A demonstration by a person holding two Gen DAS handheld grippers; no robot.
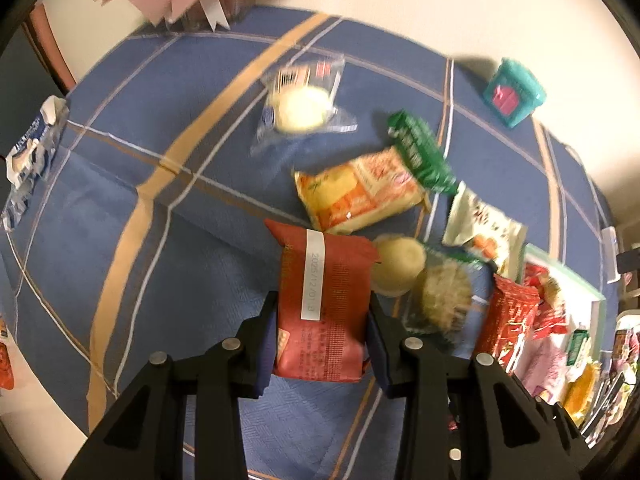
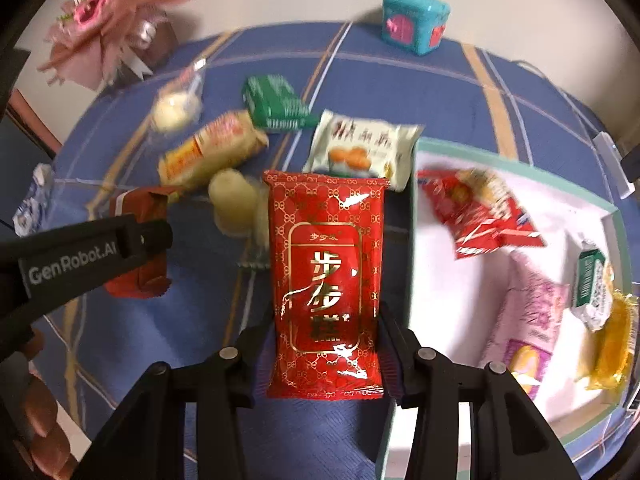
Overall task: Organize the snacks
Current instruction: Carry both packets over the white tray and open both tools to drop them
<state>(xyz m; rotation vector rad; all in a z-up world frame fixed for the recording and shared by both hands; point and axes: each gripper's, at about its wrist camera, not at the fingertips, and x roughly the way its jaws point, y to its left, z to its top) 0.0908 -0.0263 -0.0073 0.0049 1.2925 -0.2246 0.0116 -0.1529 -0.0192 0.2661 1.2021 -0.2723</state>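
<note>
Both grippers, left gripper (image 1: 324,344) and right gripper (image 2: 326,344), each squeeze a red snack pack (image 1: 323,304) (image 2: 326,284) above the blue cloth (image 1: 160,240), some snacks lie in the white box (image 2: 460,280), and several wait outside.

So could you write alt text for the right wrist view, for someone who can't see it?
The right tool grips a shiny red snack packet above a blue checked tablecloth. To its right sits a white box already holding snacks; more packets lie scattered behind, and the left tool holds a darker red packet.
</note>
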